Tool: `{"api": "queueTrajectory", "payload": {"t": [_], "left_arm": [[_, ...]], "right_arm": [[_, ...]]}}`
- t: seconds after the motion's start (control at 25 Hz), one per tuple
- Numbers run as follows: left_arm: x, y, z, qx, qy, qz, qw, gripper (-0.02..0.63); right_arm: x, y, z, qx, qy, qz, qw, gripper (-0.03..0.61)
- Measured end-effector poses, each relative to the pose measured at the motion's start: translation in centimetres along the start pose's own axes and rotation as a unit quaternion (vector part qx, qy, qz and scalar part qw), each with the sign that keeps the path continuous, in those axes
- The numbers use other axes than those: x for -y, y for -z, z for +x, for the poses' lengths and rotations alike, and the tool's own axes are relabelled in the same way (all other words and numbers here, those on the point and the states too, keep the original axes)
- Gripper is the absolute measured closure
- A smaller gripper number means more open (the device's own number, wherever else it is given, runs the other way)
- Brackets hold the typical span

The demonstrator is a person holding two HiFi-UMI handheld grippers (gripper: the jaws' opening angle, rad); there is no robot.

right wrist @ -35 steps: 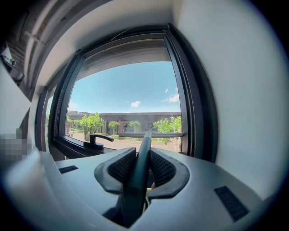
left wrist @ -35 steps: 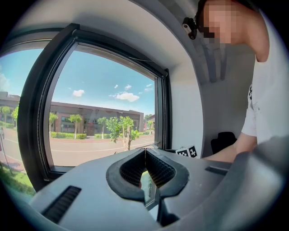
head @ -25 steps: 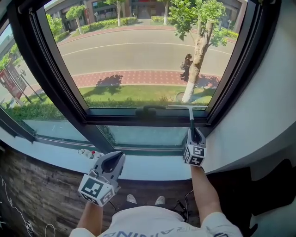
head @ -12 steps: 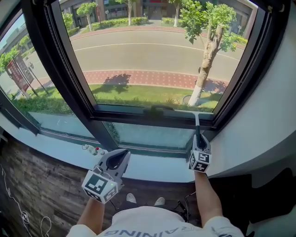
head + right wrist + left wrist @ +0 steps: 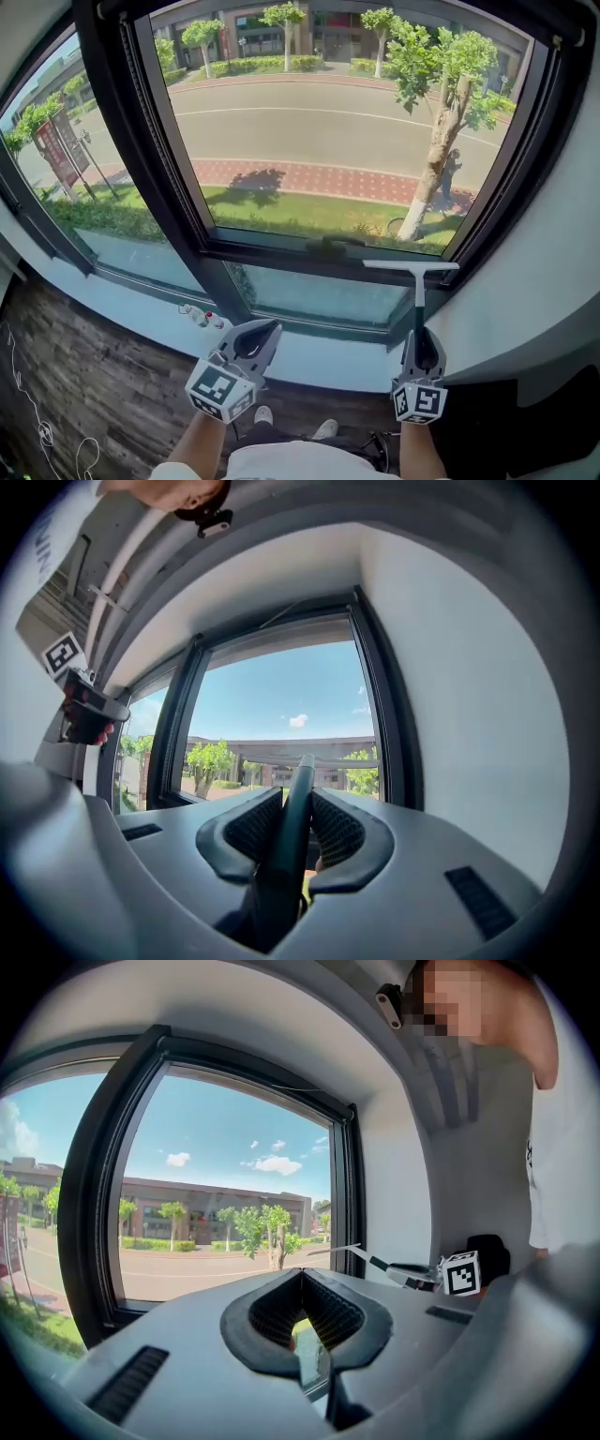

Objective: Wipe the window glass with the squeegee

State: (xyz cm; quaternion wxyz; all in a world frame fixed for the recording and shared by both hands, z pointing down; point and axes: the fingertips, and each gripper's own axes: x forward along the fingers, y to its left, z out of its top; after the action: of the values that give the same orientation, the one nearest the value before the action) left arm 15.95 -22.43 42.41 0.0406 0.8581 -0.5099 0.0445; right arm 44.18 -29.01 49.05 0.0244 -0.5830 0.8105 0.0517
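The squeegee (image 5: 412,277) has a pale T-shaped blade on a dark handle, and my right gripper (image 5: 419,341) is shut on that handle below it. Its blade sits level in front of the lower pane (image 5: 309,295), at its right end; contact with the glass cannot be told. The right gripper view shows the handle (image 5: 289,850) between the pads, with the blade across the top. My left gripper (image 5: 266,330) hangs over the white sill (image 5: 309,358), shut with nothing in it. Above is the big upper window glass (image 5: 319,122) in its black frame (image 5: 272,247).
A small bottle-like object (image 5: 201,315) lies on the sill at the left. A white wall (image 5: 539,272) closes in the window's right side. Dark wooden boards (image 5: 84,375) lie below the sill. The person's shirt shows at the bottom edge.
The squeegee blade has come down from the bottom edge of the upper pane to the lower pane as my right gripper dropped. The left gripper stayed near the sill.
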Motion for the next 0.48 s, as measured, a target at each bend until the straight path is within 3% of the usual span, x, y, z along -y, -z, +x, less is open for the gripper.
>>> {"api": "queueTrajectory", "payload": {"t": [0.24,0.48], "left_arm": [[-2.9,-0.3,-1.1,0.016,0.012,0.004,0.9998,0.597],[-9.2,-0.9,-3.6,0.027,0.044,0.008,0.9986,0.597]], "right_arm": [[-3.8,-6.4,-0.7,0.058,-0.007,-0.021,0.998,0.479],[-9.3,-10.4,1.6,0.081,0.025,0.004,0.996,0.479]]}}
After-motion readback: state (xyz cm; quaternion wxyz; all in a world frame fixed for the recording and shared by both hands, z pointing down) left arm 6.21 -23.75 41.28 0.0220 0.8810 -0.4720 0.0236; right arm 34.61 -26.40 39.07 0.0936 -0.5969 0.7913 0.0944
